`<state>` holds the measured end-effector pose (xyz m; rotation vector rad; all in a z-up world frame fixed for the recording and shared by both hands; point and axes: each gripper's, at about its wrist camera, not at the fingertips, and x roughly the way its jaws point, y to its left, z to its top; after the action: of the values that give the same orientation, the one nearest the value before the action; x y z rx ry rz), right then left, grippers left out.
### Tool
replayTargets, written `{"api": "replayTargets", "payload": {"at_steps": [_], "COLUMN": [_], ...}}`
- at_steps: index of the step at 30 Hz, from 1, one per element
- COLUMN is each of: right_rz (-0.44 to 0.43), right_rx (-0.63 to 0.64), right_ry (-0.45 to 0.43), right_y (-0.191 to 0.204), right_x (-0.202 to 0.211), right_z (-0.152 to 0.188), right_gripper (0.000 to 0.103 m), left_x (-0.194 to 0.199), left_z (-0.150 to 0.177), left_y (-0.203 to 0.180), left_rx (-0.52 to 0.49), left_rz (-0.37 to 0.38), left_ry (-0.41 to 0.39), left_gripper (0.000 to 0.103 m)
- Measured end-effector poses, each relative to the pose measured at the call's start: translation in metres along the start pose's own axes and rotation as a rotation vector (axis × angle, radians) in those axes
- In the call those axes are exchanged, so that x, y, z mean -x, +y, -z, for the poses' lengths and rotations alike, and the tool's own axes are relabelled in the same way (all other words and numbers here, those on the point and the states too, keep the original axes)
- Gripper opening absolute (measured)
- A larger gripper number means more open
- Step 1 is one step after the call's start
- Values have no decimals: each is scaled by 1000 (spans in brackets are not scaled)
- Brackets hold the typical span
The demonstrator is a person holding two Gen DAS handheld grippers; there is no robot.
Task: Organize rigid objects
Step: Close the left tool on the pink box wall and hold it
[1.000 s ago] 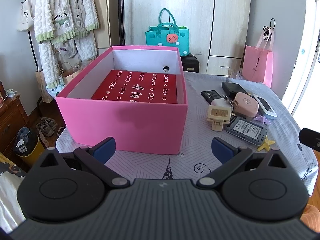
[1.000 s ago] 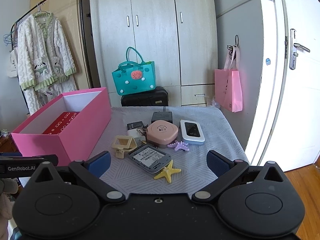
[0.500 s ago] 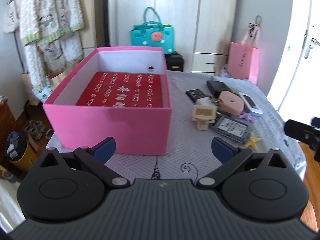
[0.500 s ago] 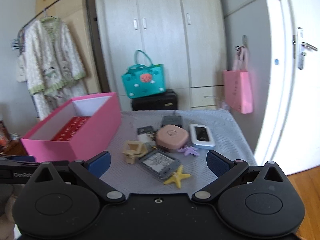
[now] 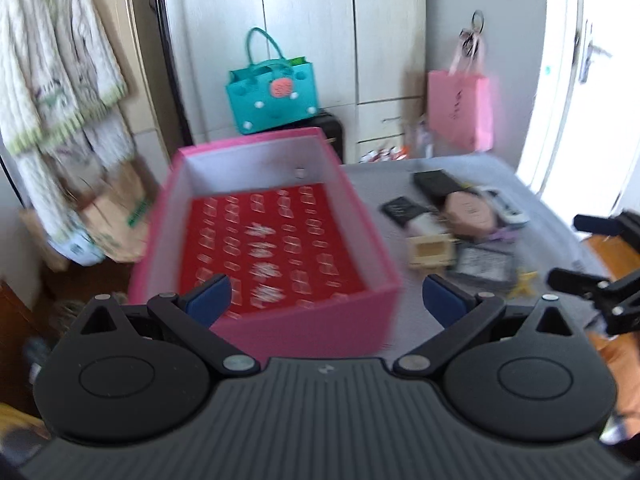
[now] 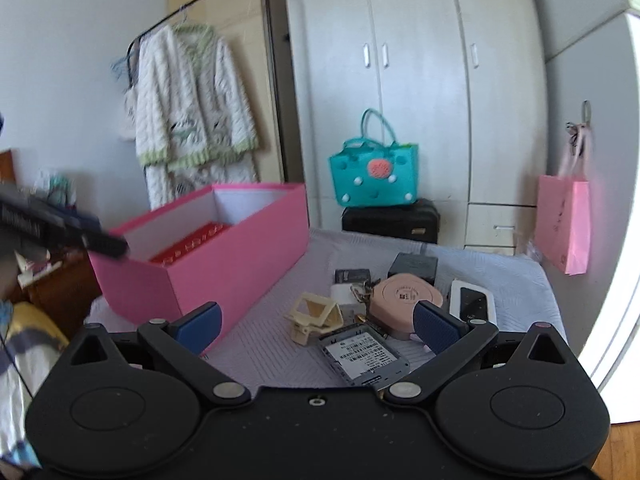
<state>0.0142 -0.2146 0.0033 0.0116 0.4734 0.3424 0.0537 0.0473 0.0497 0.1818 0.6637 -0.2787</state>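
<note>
The small rigid objects (image 6: 384, 312) lie clustered on the table (image 6: 512, 276), right of the pink box (image 6: 224, 256), with bare cloth between them. Your left gripper (image 5: 326, 296) hangs over the box's near wall, your right gripper (image 6: 318, 326) above the cluster; both gape empty. Only your left view shows the box's red floor (image 5: 272, 240) whole.

— What am I counting ahead of my right jaws?
— One pink box (image 6: 224, 264) sitting left of them, one cream holder (image 6: 314, 316), one round pink case (image 6: 406, 298), one grey device (image 6: 362, 356) lying between them.
— Beyond?
— I'm seeing two black items (image 6: 414, 266), one white gadget (image 6: 472, 300), two hanging-style bags (image 6: 374, 174).
</note>
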Motion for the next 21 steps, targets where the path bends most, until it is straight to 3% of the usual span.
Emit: {"api": "replayTargets", "payload": {"at_steps": [4,11,17,21], "right_rz": [-26,-89,-145,-84], "right_rx": [39,136,202,282], "right_ry": [54,142,203,196], "right_y": [-9,-12,-10,-8], "right_x": [-23,-62,-97,-120], "right_z": [-2,-9,-19,-15], "right_gripper": [103,98,96,96], "left_x": [-16,-55,-101,-143], "left_z": [-21,-50,-69,-64], "left_y": [22,64,99,125], "left_rx": [-82,-72,-60,-25], "left_rz": [-29,-25,-99,-185], "left_ry": [83,216,259,319], "left_gripper": [100,88,78,64]}}
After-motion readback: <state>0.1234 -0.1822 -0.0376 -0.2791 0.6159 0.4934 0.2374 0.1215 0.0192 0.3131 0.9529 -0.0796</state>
